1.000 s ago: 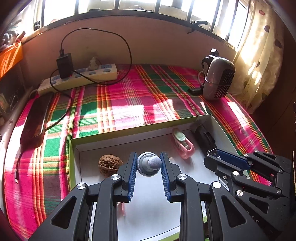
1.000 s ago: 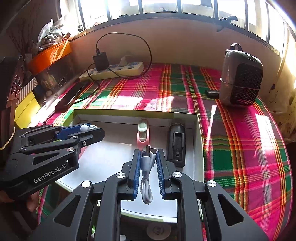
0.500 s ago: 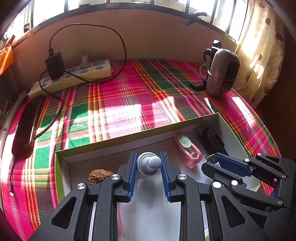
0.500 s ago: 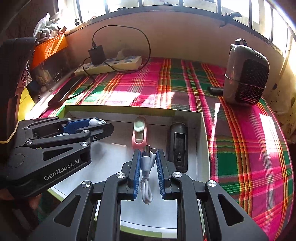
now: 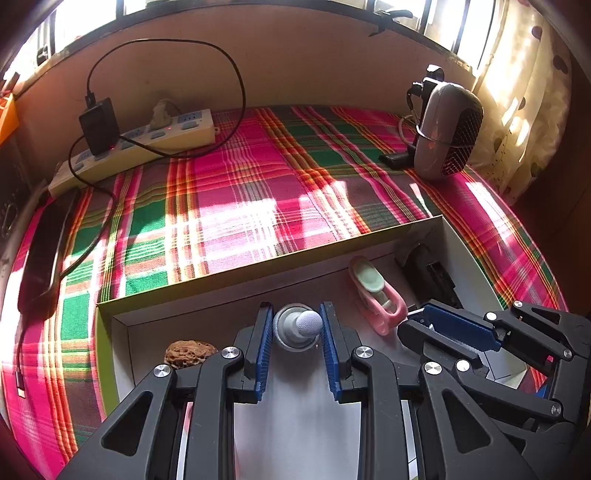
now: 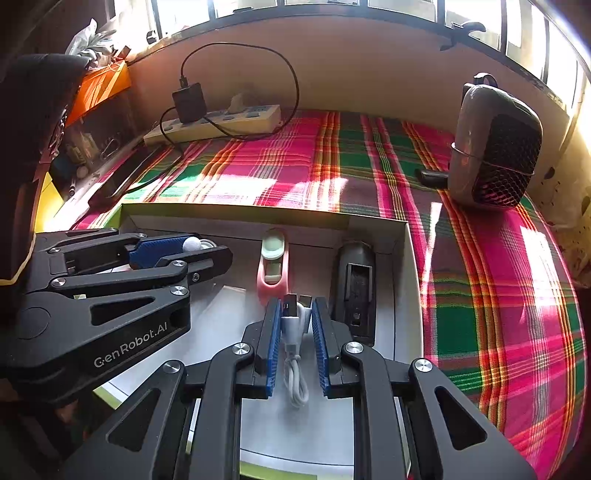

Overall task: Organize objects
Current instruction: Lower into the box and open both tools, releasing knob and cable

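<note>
I am seeing a tray (image 5: 110, 332) lying near me on the table (image 5: 240, 206). In it, a walnut (image 5: 190, 352) is sitting at the left, a clip (image 5: 373, 291) right of centre, and a battery holder (image 5: 428, 273) at the far right. Beyond the tray, a power strip (image 5: 147, 147) is lying far left and a heater (image 5: 448, 131) is standing far right.

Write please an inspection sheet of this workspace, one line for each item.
Surface: plaid cloth, sunlit patches.
Job's things: open box holds pink clip, black device, walnut.
Clutter: small heater, orange box.
Grippers: left hand-held gripper shut on grey knob; right hand-held gripper shut on white cable.
Cables: black cord from charger on power strip.
Surroundings: window, curtain.
</note>
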Available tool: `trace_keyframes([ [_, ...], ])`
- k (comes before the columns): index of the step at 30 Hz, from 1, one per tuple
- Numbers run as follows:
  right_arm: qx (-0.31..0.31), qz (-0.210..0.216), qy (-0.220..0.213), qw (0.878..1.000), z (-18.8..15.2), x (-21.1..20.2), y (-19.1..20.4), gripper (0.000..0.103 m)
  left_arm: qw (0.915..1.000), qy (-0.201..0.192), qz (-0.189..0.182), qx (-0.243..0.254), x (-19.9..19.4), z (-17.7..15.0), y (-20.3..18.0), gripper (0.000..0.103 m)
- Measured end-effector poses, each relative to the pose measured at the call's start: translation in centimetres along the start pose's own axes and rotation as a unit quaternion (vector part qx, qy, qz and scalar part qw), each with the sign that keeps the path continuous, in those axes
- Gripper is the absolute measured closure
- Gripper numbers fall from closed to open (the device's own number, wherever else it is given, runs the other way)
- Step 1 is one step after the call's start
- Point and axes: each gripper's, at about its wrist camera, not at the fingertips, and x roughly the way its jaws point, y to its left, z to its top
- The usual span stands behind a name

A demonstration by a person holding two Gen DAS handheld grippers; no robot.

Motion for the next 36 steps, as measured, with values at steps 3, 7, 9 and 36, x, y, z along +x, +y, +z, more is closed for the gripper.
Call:
trace_keyframes([
  [3,0.0,-0.001,-0.001,1.0,-0.05,-0.01,-0.02,0.085,1.0,0.0,0.002,0.0,0.06,0.03,0.02,0.08],
  [7,-0.001,-0.002,0.0,1.0,-0.08,0.02,0.04,0.085,1.0,0.005,0.003,-0.001,0.15,0.12,0.03,0.08],
  [9,-0.001,-0.003,0.0,1.0,-0.09,0.05,0.09,0.085,1.0,0.006,0.004,0.002,0.19,0.12,0.01,0.08],
  [36,0.0,-0.012,0.005,1.0,-0.08,0.15,0.2,0.079,0.9999,0.009,0.011,-0.008,0.09,0.04,0.46,0.078],
])
